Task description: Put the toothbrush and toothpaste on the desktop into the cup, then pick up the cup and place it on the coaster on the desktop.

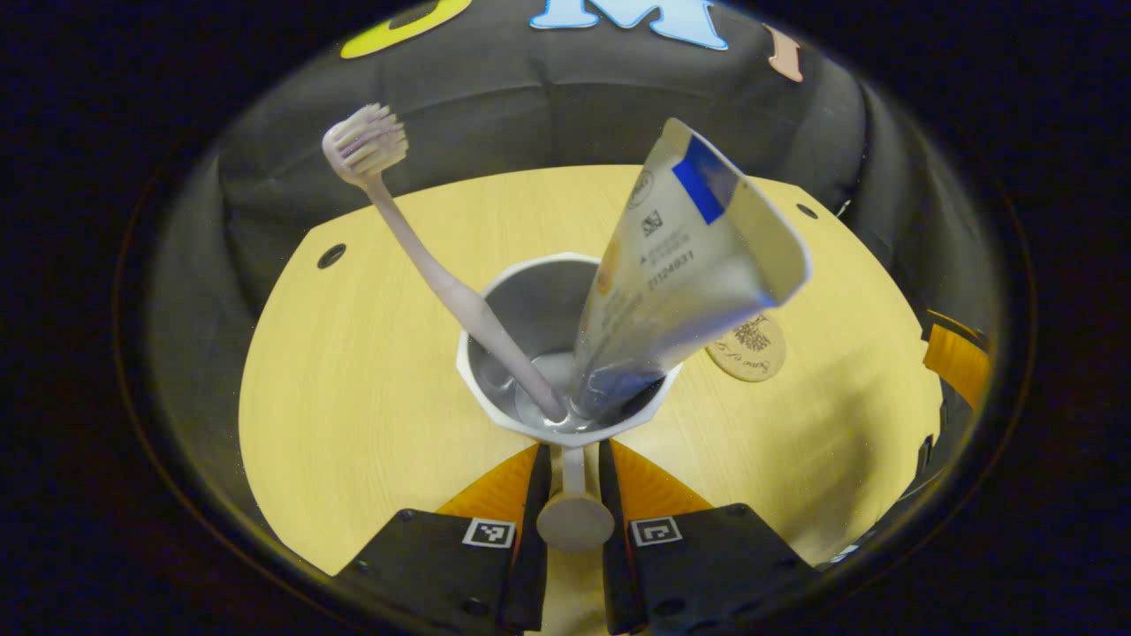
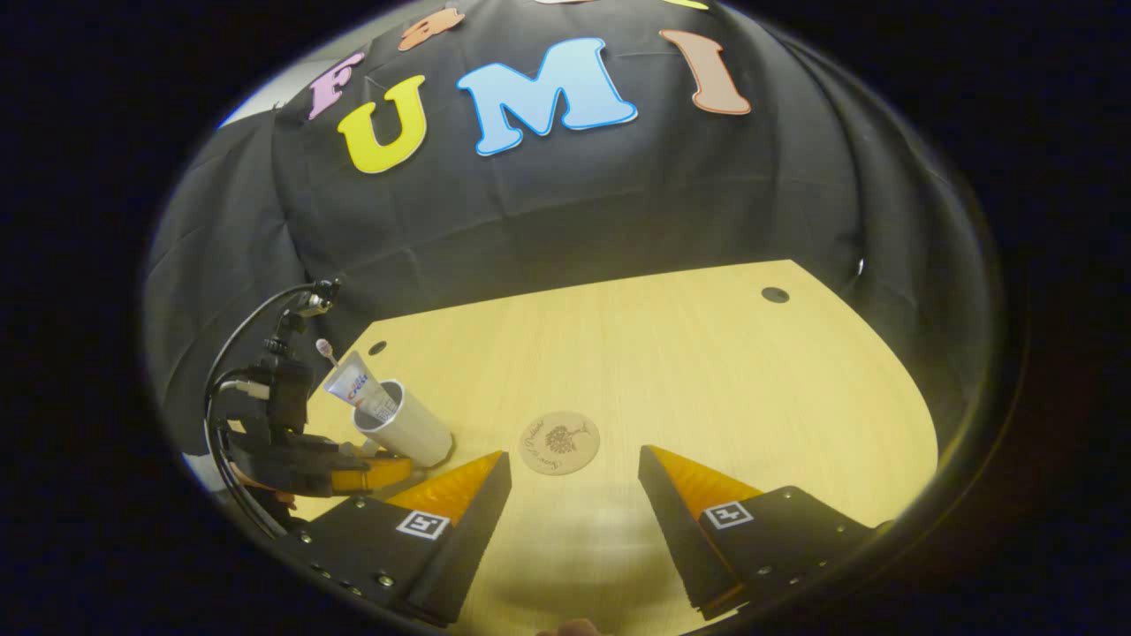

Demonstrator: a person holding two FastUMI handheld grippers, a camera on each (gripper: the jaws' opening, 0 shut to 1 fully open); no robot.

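Toothbrush [image 1: 415, 252] and toothpaste [image 1: 680, 274] stood inside cup [image 1: 565, 353]; cup handle [image 1: 574, 508] pinched between left gripper [image 1: 573, 459] fingers for carrying, short of coaster [image 2: 558, 442]. Right gripper [image 2: 574, 495] spread wide, holding nothing, over desktop [image 2: 707, 371].

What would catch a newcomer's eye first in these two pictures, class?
First, the pale faceted cup, clamped by its handle in the left gripper, with a lilac toothbrush and a silvery toothpaste tube leaning out of it. Next, the round wooden coaster lying bare on the yellow wooden desktop, ahead of the open right gripper.
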